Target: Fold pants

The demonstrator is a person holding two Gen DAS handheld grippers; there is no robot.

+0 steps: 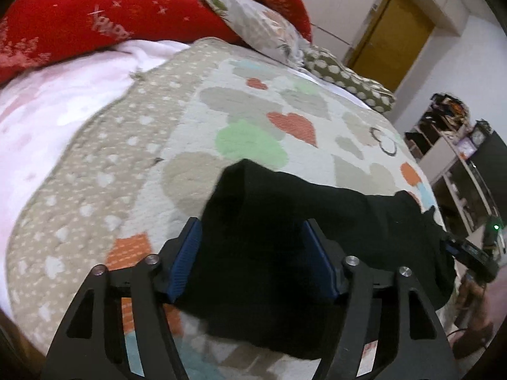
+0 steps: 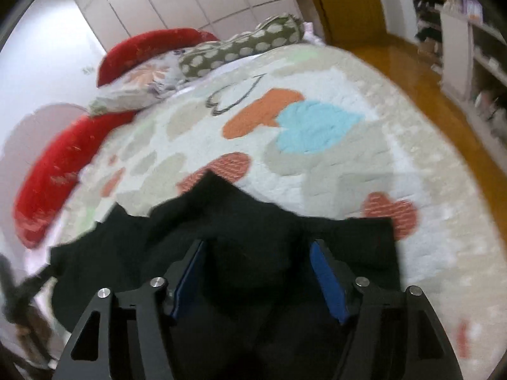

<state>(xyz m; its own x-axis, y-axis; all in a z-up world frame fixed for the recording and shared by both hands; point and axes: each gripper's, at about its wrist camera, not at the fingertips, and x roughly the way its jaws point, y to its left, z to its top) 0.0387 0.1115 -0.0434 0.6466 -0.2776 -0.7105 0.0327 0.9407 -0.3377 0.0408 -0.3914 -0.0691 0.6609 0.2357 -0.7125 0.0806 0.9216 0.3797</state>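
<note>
Black pants [image 1: 285,221] lie bunched on the heart-patterned quilt [image 1: 253,110] near the bed's near edge. My left gripper [image 1: 252,224] has its jaws wide apart, with black cloth filling the gap between the blue pads [image 1: 187,253]. My right gripper [image 2: 258,247] also stands with jaws wide apart over the pants [image 2: 237,221], cloth heaped between its pads [image 2: 329,278]. Whether either one pinches the cloth is not clear. The right gripper also shows at the right edge of the left wrist view [image 1: 469,253].
Red cushions [image 1: 95,22], a floral pillow [image 1: 263,25] and a dotted bolster [image 1: 348,79] lie at the head of the bed. A pink blanket [image 1: 47,110] covers the left side. Shelves [image 2: 475,47] and wooden floor [image 2: 412,72] are to the right.
</note>
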